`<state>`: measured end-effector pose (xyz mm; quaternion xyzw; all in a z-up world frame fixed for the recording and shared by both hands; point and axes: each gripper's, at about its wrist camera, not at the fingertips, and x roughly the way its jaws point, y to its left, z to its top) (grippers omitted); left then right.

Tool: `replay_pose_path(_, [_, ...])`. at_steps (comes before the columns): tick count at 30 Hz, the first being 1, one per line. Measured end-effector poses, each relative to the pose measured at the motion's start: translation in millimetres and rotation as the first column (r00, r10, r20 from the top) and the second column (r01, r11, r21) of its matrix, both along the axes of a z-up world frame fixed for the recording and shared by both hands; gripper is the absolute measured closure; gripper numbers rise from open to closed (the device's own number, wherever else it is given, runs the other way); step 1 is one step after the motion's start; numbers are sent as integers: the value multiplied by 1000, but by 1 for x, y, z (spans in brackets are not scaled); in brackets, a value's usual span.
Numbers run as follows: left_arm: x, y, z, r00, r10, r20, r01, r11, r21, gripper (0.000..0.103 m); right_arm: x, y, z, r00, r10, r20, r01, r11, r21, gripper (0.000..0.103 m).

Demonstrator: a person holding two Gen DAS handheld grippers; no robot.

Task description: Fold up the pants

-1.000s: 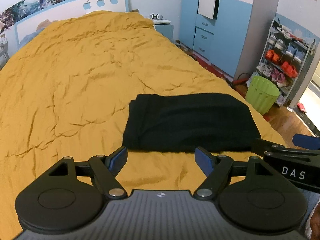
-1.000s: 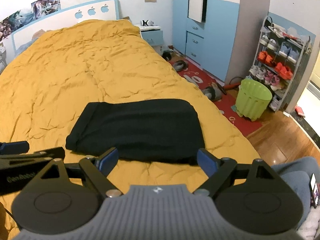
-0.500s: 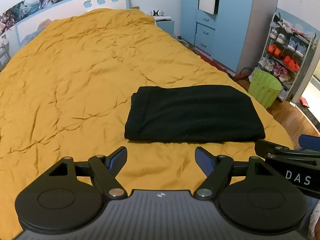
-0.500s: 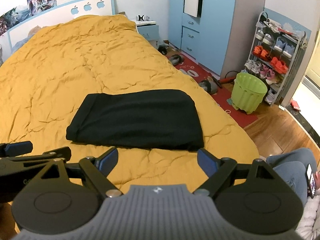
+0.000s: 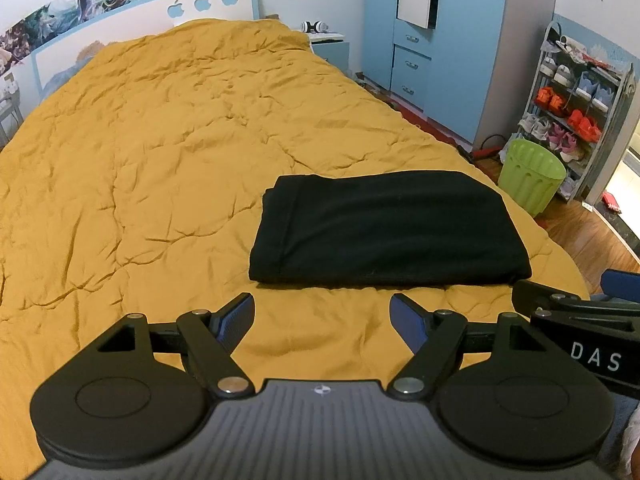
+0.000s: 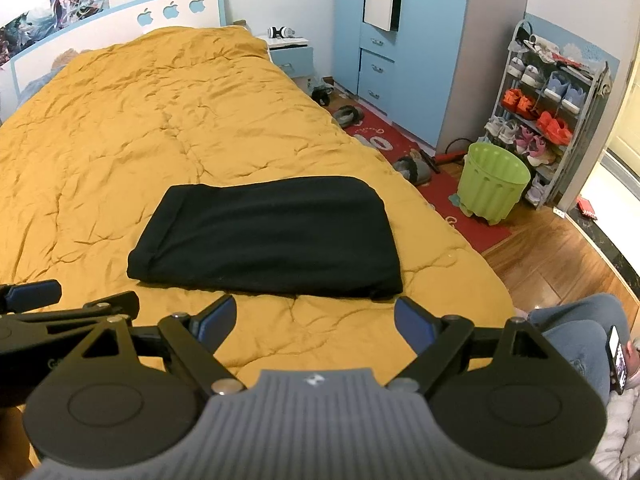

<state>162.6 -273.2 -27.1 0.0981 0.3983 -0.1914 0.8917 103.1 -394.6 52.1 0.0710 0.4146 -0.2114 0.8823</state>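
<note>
Black pants (image 5: 388,228) lie folded into a flat rectangle on the mustard-yellow bed cover (image 5: 160,160), near the foot of the bed. They also show in the right wrist view (image 6: 268,236). My left gripper (image 5: 322,312) is open and empty, held a short way back from the near edge of the pants. My right gripper (image 6: 316,316) is open and empty too, also back from the near edge. Each gripper shows at the edge of the other's view.
A green bin (image 6: 494,180) and a shoe rack (image 6: 548,112) stand on the floor right of the bed. A blue wardrobe (image 6: 400,48) and a nightstand (image 6: 290,54) stand farther back. Slippers (image 6: 412,168) lie on a red mat. A seated person's knee (image 6: 580,332) is at the right.
Both grippers have drawn back and up from the pants, which now lie farther from the fingertips. Both stay open. The pants have not moved.
</note>
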Motion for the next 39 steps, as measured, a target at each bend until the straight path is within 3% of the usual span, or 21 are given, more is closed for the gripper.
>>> replay_pose_path(39, [-2, 5, -2, 1000, 1, 7, -1, 1000, 24, 13, 1, 2, -5, 999, -23, -28, 23, 1000, 14, 21])
